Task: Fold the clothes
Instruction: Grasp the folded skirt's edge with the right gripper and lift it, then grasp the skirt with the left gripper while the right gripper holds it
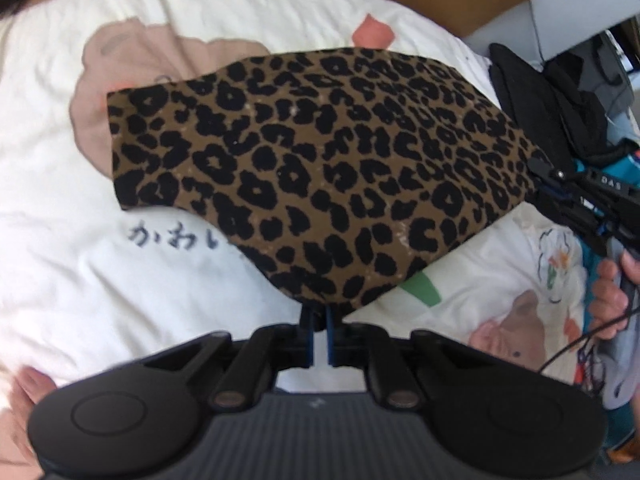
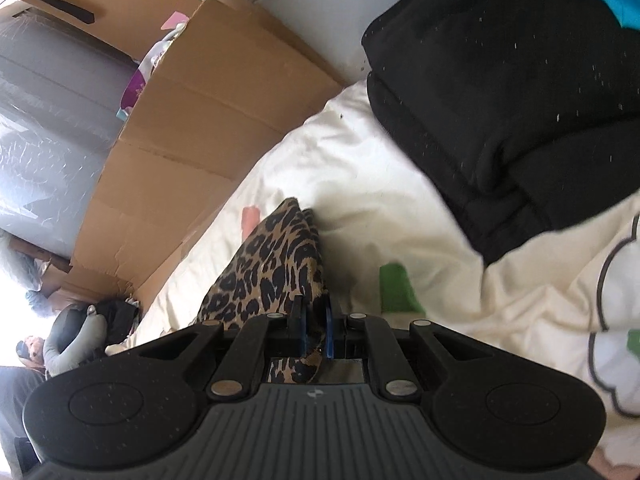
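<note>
1. Left claw [image 1: 319,314]: blue pads pressed nearly together, pinching the near edge of the leopard-print garment [image 1: 320,160].
2. Garment fans out ahead of the left claw, held up off the bed cover [image 1: 60,260]; its far-left end hangs just over the cover's pink patch, can't tell if touching.
3. Right claw [image 1: 538,178] shows to the right & ahead of the left claw in the left wrist view, gripping the garment's opposite corner; fabric spans between the two claws.
4. Right wrist view: right claw [image 2: 316,326] nearly closed, pinching a bunch of leopard fabric [image 2: 276,264]; cloth passes between the pads, some spills back under the claw body, the rest runs ahead & left of it.
5. Black folded clothes [image 2: 500,100] lie on the bed cover [image 2: 360,184] ahead & right of the right claw, apart from the leopard piece.
6. Cardboard sheets [image 2: 180,140] lean along the bed's far edge, ahead-left of the right claw.
7. Person's fingers [image 1: 608,300] around the right claw's handle, far right of the left claw; a hand [image 1: 28,388] shows at the lower left beside the left claw body.
8. Bed cover: cream w/ pink, green prints & dark script just left of the left claw's tips.
</note>
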`<act>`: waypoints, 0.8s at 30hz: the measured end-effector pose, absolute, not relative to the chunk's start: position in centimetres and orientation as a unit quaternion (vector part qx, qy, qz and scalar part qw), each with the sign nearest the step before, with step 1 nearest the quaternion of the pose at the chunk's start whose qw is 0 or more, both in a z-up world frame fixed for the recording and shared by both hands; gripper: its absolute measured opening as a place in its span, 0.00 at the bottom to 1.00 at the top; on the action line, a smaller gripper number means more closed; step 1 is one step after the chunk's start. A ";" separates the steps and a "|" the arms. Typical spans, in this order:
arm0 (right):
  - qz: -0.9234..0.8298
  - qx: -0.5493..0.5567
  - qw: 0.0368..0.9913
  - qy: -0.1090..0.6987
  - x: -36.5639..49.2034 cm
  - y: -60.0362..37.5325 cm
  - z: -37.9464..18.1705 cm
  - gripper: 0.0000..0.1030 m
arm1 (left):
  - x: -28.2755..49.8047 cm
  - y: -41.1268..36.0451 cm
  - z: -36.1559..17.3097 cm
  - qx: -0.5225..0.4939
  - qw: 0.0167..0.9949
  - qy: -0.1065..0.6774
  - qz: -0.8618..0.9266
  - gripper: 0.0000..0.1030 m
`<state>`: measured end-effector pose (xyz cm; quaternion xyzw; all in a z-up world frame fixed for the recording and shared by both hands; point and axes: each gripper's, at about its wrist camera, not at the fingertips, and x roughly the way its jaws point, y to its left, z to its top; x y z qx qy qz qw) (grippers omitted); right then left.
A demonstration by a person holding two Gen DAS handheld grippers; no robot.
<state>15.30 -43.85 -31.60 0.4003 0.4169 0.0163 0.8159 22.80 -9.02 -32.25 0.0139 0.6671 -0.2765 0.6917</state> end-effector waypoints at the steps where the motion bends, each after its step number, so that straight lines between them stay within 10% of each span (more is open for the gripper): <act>1: 0.015 0.399 0.817 0.416 15.5 -44.0 -31.5 0.07 | 22.7 -9.4 -32.4 0.015 0.690 0.668 -0.277 0.05; 24: -0.032 0.386 0.840 0.381 18.8 -46.8 -30.4 0.07 | 17.5 -10.8 -32.5 -0.028 0.660 0.689 -0.298 0.05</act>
